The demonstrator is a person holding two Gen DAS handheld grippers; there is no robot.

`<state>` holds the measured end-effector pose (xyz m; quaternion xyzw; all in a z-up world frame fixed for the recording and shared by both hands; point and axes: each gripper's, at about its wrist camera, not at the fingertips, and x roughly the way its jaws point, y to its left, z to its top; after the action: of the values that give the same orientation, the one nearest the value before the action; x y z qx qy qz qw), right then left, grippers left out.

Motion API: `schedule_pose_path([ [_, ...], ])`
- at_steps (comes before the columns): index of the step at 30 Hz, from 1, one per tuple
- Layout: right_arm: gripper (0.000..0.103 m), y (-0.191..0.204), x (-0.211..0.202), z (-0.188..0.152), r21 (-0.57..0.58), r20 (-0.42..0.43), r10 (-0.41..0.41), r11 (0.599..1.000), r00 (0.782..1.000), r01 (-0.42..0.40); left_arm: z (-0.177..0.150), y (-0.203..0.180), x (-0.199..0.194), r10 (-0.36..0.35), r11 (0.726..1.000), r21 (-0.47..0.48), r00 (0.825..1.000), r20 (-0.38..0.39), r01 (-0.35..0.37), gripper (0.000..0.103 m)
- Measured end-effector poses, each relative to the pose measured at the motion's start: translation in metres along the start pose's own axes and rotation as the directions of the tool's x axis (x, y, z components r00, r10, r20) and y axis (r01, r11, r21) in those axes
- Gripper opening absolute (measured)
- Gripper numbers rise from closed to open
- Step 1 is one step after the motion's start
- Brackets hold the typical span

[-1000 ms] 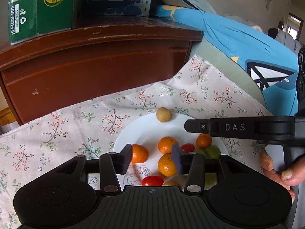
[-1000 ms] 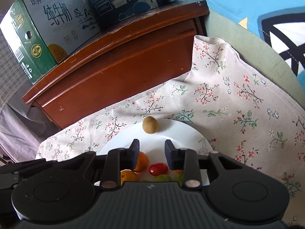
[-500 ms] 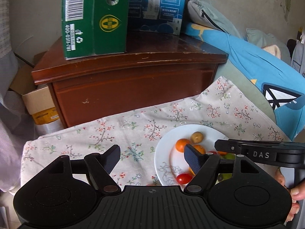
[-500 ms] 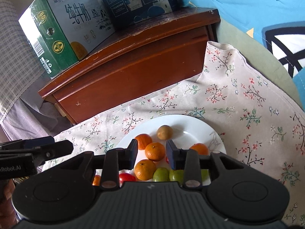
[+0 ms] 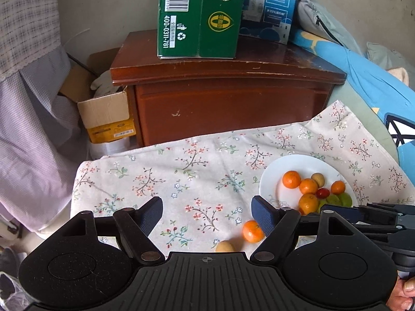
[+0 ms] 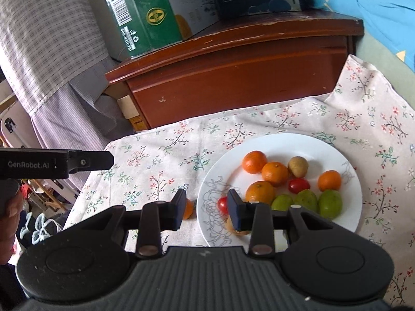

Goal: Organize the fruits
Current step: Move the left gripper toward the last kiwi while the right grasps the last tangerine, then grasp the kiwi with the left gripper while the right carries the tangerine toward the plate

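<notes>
A white plate [image 6: 345, 215] on the floral cloth holds several oranges, two cherry tomatoes, green fruits and a brown kiwi [image 6: 298, 166]. It also shows in the left wrist view [image 5: 269, 181]. A loose orange [image 5: 252, 230] and a yellow-brown fruit [image 5: 224, 246] lie on the cloth left of the plate. My left gripper [image 5: 207, 213] is wide open and empty above the cloth, just behind these two. My right gripper [image 6: 206, 208] is open and empty over the plate's left rim, with the loose orange [image 6: 187, 209] by its left finger.
A dark wooden nightstand [image 5: 228, 98] stands behind the cloth with a green carton [image 5: 197, 15] and a blue carton [image 5: 267, 5] on top. A cardboard box [image 5: 106, 116] sits left of it. Blue bedding [image 5: 368, 77] lies to the right. Checked fabric hangs at the left.
Both grippers have pulled back and up from the plate. My left gripper has opened wide and moved left. A loose orange and a yellow-brown fruit have come into view on the cloth.
</notes>
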<state>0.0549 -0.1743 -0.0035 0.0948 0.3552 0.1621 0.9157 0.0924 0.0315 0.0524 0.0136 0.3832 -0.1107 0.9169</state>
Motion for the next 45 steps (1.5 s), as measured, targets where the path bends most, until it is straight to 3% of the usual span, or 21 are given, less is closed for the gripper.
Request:
schedule_pose_path([
  [7,0.036,0.021,0.025,-0.003,-0.103,-0.025,0.024,0.994,0.999,-0.027,-0.002,0.013,0.006,0.051,0.996,-0.068,0.998,-0.040,-0.054,0.076],
  [13,0.036,0.039,0.043,-0.004,-0.202,-0.052,0.060,0.977,0.997,-0.070,0.000,0.016,0.004,0.051,0.995,-0.087,0.998,-0.031,-0.054,0.077],
  [31,0.032,0.043,0.077,-0.018,-0.314,-0.090,0.009,0.949,0.996,-0.037,0.000,0.015,0.010,0.060,0.994,-0.090,0.997,-0.047,-0.064,0.078],
  [40,0.031,0.039,0.054,-0.020,-0.241,-0.128,-0.015,0.970,0.992,-0.016,-0.006,0.006,0.021,0.037,0.998,-0.043,0.995,-0.088,-0.040,0.078],
  [45,0.031,0.037,0.018,-0.030,-0.182,-0.132,-0.021,0.983,0.991,-0.003,-0.021,-0.005,0.034,0.000,1.000,0.002,0.990,-0.145,0.000,0.078],
])
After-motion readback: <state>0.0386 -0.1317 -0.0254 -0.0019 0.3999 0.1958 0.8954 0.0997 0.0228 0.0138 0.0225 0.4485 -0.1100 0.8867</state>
